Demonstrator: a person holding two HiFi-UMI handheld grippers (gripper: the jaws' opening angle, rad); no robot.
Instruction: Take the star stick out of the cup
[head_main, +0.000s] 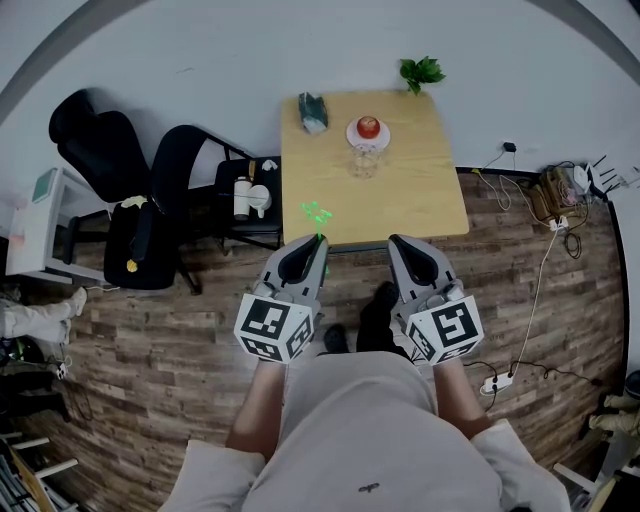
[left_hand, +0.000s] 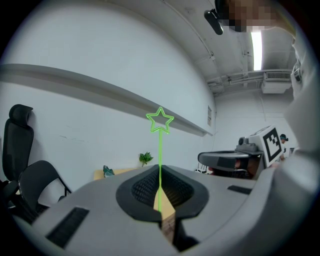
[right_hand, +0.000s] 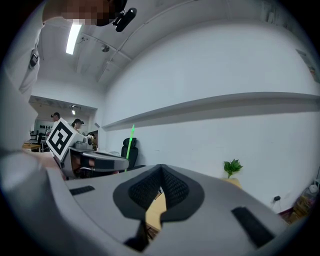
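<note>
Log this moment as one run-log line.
left gripper: shut on star stick | right gripper: shut, empty | star stick: out of cup | cup: on table

Setting: an office-type work room. Indicators: black office chairs (head_main: 92, 140) on the plank floor (head_main: 170, 340), a small wooden table (head_main: 420, 190) against the white wall, a power strip (head_main: 492, 381) and cables (head_main: 545, 262) near the floor's right edge, and a ceiling strip light (left_hand: 257, 42).
</note>
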